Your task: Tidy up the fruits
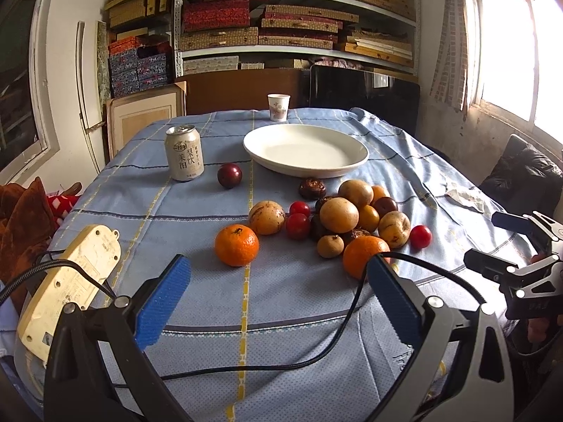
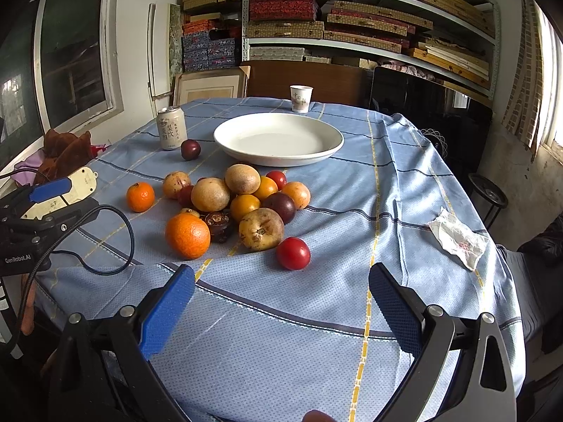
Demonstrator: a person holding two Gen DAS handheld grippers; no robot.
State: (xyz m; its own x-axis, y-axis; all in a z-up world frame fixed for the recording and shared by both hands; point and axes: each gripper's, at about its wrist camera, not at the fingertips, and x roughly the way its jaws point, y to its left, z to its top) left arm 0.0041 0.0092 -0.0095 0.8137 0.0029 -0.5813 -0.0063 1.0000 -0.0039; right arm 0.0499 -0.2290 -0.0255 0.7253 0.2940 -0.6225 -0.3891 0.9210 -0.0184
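A pile of fruit (image 1: 341, 218) lies on the blue checked tablecloth: brown pears, oranges, red and dark plums; it also shows in the right wrist view (image 2: 232, 207). A lone tangerine (image 1: 236, 245) (image 2: 140, 196) sits left of the pile. A dark plum (image 1: 229, 175) (image 2: 190, 149) lies near the can. An empty white plate (image 1: 306, 168) (image 2: 278, 156) stands behind the pile. My left gripper (image 1: 278, 299) is open and empty, short of the fruit. My right gripper (image 2: 281, 302) is open and empty, near a red plum (image 2: 292, 253).
A drink can (image 1: 184, 153) (image 2: 171, 132) stands left of the plate. A paper cup (image 1: 278, 106) (image 2: 301, 98) is at the far edge. A power strip (image 1: 70, 281) lies at the left edge with a black cable (image 1: 316, 355). A crumpled tissue (image 2: 457, 239) lies right.
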